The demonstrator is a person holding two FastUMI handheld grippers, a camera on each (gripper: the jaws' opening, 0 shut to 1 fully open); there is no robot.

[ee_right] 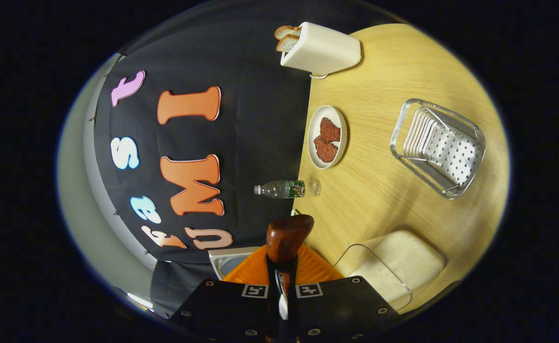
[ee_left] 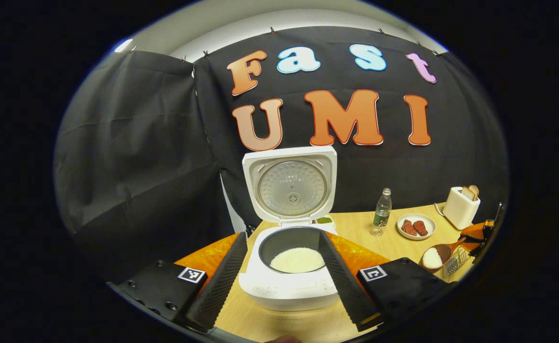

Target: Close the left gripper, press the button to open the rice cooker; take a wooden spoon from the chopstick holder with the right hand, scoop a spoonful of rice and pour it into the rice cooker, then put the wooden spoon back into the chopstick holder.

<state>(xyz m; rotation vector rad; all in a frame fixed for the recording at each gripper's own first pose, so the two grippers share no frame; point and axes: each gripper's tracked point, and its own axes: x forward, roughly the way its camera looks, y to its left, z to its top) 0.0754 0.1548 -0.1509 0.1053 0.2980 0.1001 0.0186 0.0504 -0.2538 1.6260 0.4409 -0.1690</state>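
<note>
Beyond rice cooker (ee_left: 289, 267), loaded wooden spoon (ee_left: 439, 256).

Left gripper (ee_left: 281, 278) level, fingers spread wide; right gripper (ee_right: 283, 290) rolled sideways, fingers clamped together on a handle.

Left gripper view: rice cooker (ee_left: 291, 281) on counter (ee_left: 355, 228) front-centre, lid (ee_left: 291, 186) upright behind pot, rice (ee_left: 297, 259) inside. To its right: water bottle (ee_left: 382, 212), then plate of meat (ee_left: 416, 226), toaster (ee_left: 460, 207) farthest right by the wall. Nearer, right of the cooker: wooden spoon (ee_left: 439, 256) loaded with rice, above the chopstick holder (ee_left: 455, 262).
</note>
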